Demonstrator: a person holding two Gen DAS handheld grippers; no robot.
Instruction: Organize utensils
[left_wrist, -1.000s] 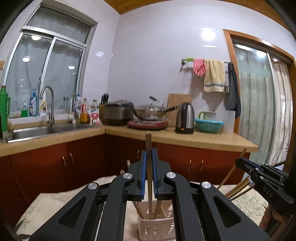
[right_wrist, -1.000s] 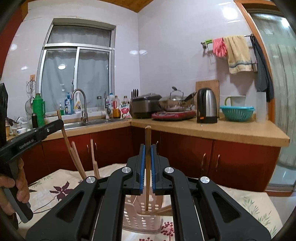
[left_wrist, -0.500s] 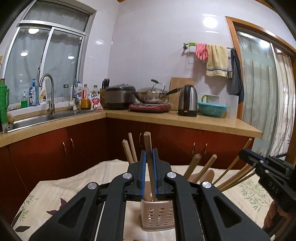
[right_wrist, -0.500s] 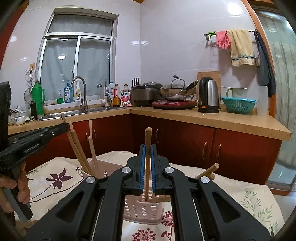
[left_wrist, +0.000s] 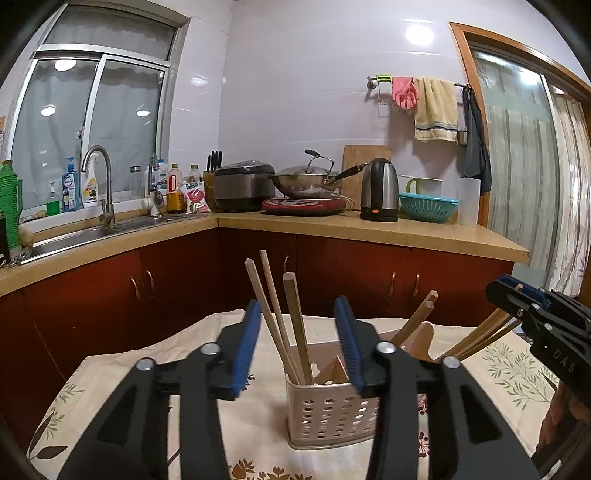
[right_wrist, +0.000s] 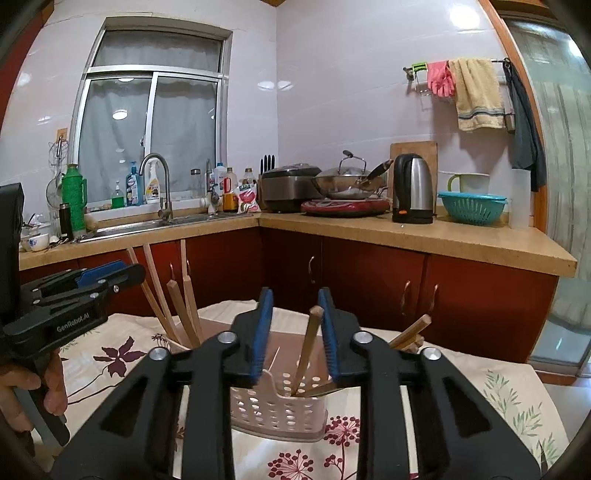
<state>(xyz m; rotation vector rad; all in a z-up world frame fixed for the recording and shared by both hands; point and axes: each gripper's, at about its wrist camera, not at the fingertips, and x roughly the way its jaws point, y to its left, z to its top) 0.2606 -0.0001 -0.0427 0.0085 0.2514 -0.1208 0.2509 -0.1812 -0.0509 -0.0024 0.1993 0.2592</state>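
Here the left gripper (left_wrist: 299, 341) and right gripper (right_wrist: 295, 330) are both opening, chopsticks (left_wrist: 297, 325) standing loose between their pads.

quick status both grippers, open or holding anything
left gripper: jaws opening, chopstick between them, no longer gripped.
right gripper: jaws opening, chopstick between them, leaning in the basket.

Floral tablecloth (left_wrist: 110, 376) carries a perforated utensil basket (left_wrist: 328, 413).

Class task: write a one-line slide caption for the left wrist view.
Left tongs opening around chopsticks standing in a perforated holder.
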